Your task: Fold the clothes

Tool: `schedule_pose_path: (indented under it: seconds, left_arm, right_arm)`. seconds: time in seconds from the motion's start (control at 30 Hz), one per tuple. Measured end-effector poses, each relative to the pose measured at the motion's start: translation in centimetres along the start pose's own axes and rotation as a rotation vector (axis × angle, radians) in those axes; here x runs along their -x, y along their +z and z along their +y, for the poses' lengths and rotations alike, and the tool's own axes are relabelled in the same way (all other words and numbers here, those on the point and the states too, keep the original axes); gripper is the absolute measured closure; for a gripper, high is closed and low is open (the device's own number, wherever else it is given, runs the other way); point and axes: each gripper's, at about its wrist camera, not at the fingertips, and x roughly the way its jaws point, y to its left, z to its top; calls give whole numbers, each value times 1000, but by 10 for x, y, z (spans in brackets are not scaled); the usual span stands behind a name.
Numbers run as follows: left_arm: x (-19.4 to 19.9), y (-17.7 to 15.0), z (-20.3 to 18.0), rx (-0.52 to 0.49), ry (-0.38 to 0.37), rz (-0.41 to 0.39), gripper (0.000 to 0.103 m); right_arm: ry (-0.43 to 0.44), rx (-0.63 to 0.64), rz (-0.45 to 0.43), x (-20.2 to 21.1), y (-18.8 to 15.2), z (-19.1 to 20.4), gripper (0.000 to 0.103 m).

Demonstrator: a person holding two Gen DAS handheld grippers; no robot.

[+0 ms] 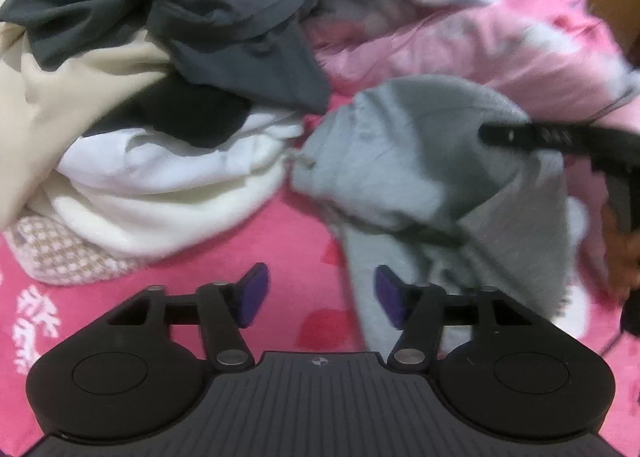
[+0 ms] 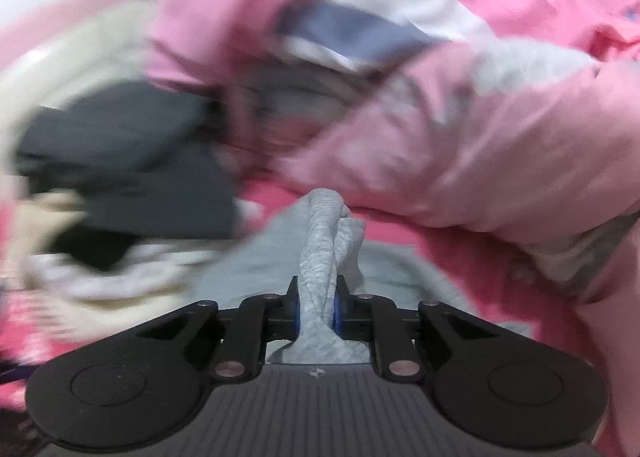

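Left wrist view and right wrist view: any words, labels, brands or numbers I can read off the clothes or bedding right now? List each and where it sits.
None can be read.
White character-like marks on the bright pink printed bedsheet, lower left of the left wrist view: too blurred to read.
Small round crosshair sign on the ribbed black gripper body: a symbol, no text.
Grey knitted garment and piled clothes: no label visible.

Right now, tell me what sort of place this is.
Probably a bedroom, with laundry sorted on a bed: a pink patterned bedspread, a puffy pink quilt, and a heap of unfolded clothes on top.
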Motion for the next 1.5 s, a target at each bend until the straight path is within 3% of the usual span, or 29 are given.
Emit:
schedule_pose_path:
  seconds: [0.03, 0.13, 0.27, 0.33, 0.47, 0.57, 0.63, 0.83, 0.97, 1.07, 1.2, 1.27, 1.3, 1.4, 1.5]
  left_arm:
    - [9, -2, 3, 13, -29, -17, 27]
    - [35, -10, 17, 56, -125, -54, 24]
    - [67, -32, 55, 189, -282, -44, 21]
    - [75, -47, 70, 229, -318, -15, 18]
    - [77, -73, 84, 225, -318, 54, 15]
    - [69, -91, 87, 182, -316, 102, 11]
    - [59, -95, 84, 158, -318, 130, 9]
    - [15, -88, 78, 94, -260, 170, 5]
    - [-10, -80, 86, 75, -175, 186, 5]
    - [-27, -81, 92, 75, -132, 211, 5]
    - [-47, -80, 97, 124, -120, 216, 6]
    - [-53, -80, 97, 154, -113, 205, 8]
    - [-55, -80, 96, 162, -98, 201, 10]
    - [-60, -80, 93, 182, -62, 180, 17]
    - [-62, -80, 89, 174, -34, 151, 24]
  right_arm:
    - [47, 1, -6, 15, -6, 4, 89]
    - [158, 7, -9, 60, -30, 21, 90]
    - [198, 5, 60, 104, -81, 57, 90]
    - [196, -14, 118, 117, -112, 80, 90]
    - [151, 21, 228, 124, -176, 127, 91]
    - [19, 197, 299, 105, -220, 165, 91]
    - [-34, 244, 334, 98, -233, 177, 89]
    - [-7, 13, 334, 119, -219, 167, 87]
    - [-99, 12, 280, 138, -196, 144, 87]
    - [-165, 50, 189, 137, -168, 120, 83]
    - [-191, 114, 63, 102, -113, 93, 56]
    - [-177, 186, 19, 73, -89, 86, 53]
    - [-165, 226, 5, 56, -76, 81, 43]
    - [-116, 343, -3, 2, -38, 64, 21]
    - [-77, 438, 41, -56, -10, 52, 16]
